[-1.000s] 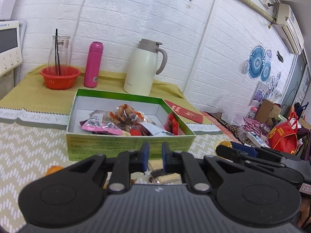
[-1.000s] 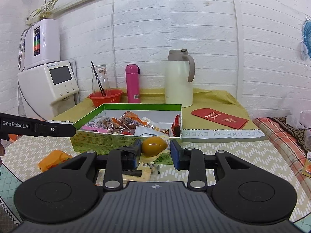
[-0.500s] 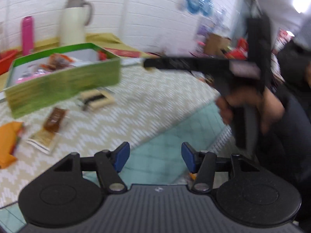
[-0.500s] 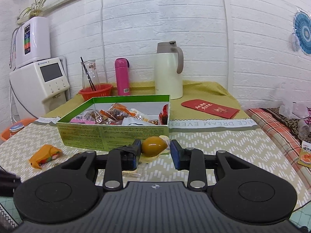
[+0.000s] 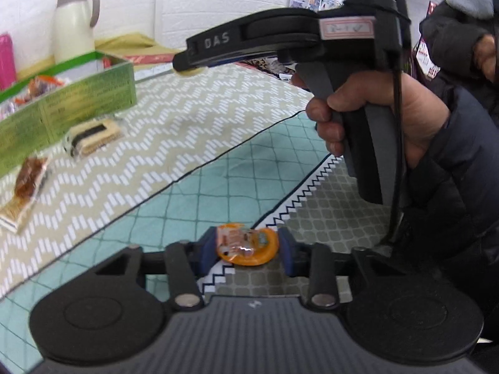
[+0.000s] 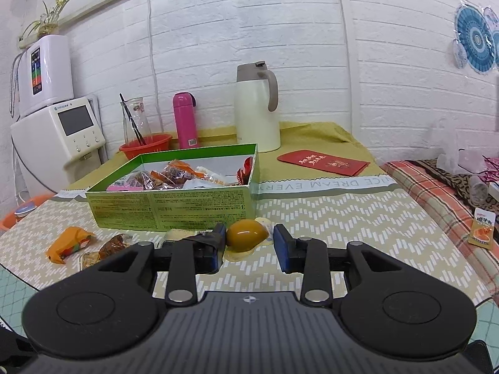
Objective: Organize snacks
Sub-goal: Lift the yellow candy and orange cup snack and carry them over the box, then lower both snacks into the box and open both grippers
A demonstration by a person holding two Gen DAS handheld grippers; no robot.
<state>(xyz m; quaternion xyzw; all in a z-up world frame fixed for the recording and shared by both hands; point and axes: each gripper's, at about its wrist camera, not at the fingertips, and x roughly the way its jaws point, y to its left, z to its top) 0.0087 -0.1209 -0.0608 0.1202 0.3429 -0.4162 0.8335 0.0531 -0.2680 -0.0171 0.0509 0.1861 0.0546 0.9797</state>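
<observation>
left wrist view
left gripper [image 5: 246, 249]: pointed down at the near edge of the table, jaws closing with an orange snack packet [image 5: 248, 246] between the blue pads; the left pad meets the packet, whether the right pad touches it i cannot tell
orange snack packet: lies on the cloth where the teal checked part meets the grey patterned part, close to the person
right gripper [image 5: 187, 65]: seen from the side, held up over the table by a hand [image 5: 374, 115] in a dark sleeve
green box [image 5: 62, 99]: far left on the zigzag tablecloth [image 5: 187, 131], wrapped snacks inside
loose snacks: a cream and dark biscuit pack [image 5: 93, 137] just in front of the box, a brown bar [image 5: 26, 184] nearer the left edge

right wrist view
right gripper [image 6: 248, 246]: jaws parted, a yellow-brown egg-shaped snack [image 6: 246, 239] between them; the left pad is against it, the right pad stands clear, so it is not clamped
egg-shaped snack: rests on the tablecloth just in front of the box's right corner
green box [image 6: 174, 208]: open, holding many wrapped snacks
other snacks: an orange pack [image 6: 70, 243] and a brown one [image 6: 113, 244] lie left of the gripper on the cloth
behind the box: a red bowl [image 6: 146, 149], a pink bottle [image 6: 185, 120], a cream jug [image 6: 257, 109] and a red envelope [image 6: 322, 162]
</observation>
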